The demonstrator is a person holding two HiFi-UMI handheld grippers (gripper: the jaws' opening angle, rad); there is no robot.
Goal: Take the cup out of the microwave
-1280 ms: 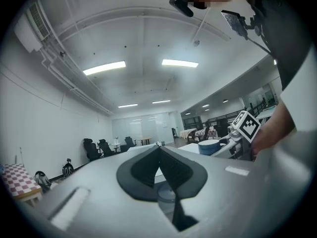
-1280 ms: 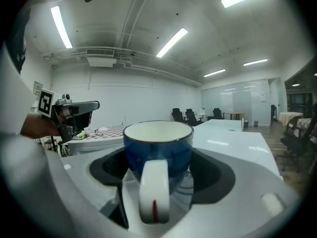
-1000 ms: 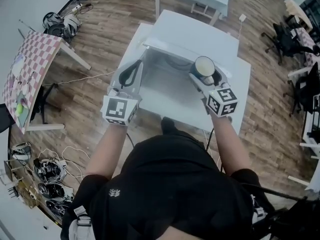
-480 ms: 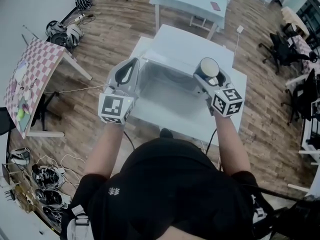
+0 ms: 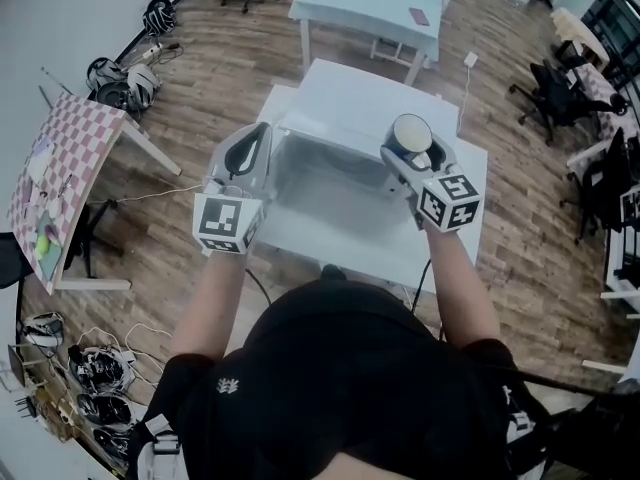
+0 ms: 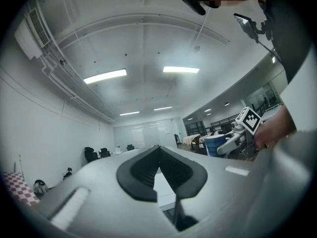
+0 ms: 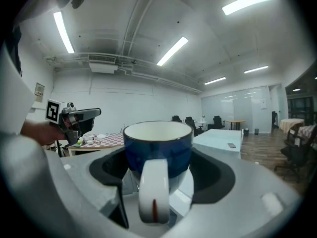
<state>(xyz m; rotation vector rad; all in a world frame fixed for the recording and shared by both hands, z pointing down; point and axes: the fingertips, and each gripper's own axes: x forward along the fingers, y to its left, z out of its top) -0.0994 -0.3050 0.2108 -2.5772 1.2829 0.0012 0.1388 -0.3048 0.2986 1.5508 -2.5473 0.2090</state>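
A blue cup (image 5: 410, 133) with a white inside and a white handle is clamped upright in my right gripper (image 5: 412, 154), above the right front part of the white microwave (image 5: 370, 93). In the right gripper view the cup (image 7: 157, 148) fills the space between the jaws, handle facing the camera, with my right gripper (image 7: 158, 168) shut on it. My left gripper (image 5: 261, 132) hovers over the microwave's left front corner, shut with nothing in it. In the left gripper view, the left gripper (image 6: 158, 150) points up into the room, its pads meeting at the tips.
The microwave stands on a white table (image 5: 472, 173). A pale blue table (image 5: 370, 3) is behind it, a checkered table (image 5: 60, 158) to the left, and office chairs (image 5: 550, 98) to the right. Cables and headsets (image 5: 120, 78) lie on the wood floor.
Both grippers have risen slightly in front of the microwave, the cup still held in the right one. The left gripper stays shut and empty.
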